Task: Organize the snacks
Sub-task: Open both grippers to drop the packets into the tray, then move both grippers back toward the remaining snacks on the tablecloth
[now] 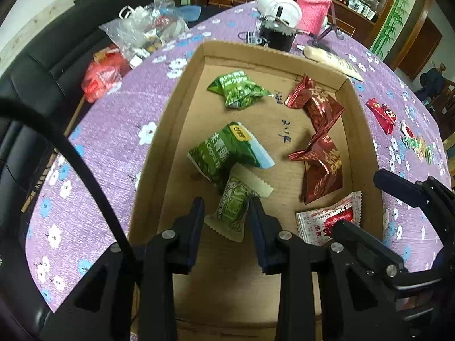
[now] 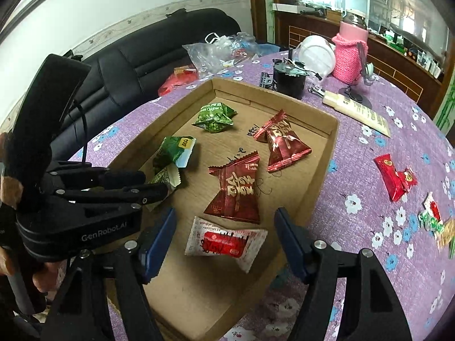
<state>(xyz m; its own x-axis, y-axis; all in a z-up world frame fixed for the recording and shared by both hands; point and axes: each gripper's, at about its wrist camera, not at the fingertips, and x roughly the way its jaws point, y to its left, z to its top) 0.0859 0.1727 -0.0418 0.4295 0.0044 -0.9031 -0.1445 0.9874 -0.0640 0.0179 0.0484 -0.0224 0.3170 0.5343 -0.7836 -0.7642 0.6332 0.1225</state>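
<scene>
Inside the cardboard tray six snack packets already lie sorted, both grippers spread over a pale green packet and a white-red packet, while loose snacks wait on the tablecloth.

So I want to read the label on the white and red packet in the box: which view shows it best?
The right wrist view: the white and red packet lies whole and unobstructed between the right gripper's open fingers. In the left wrist view the same packet sits at the box's near corner, partly hidden behind the right gripper's black frame.
</scene>
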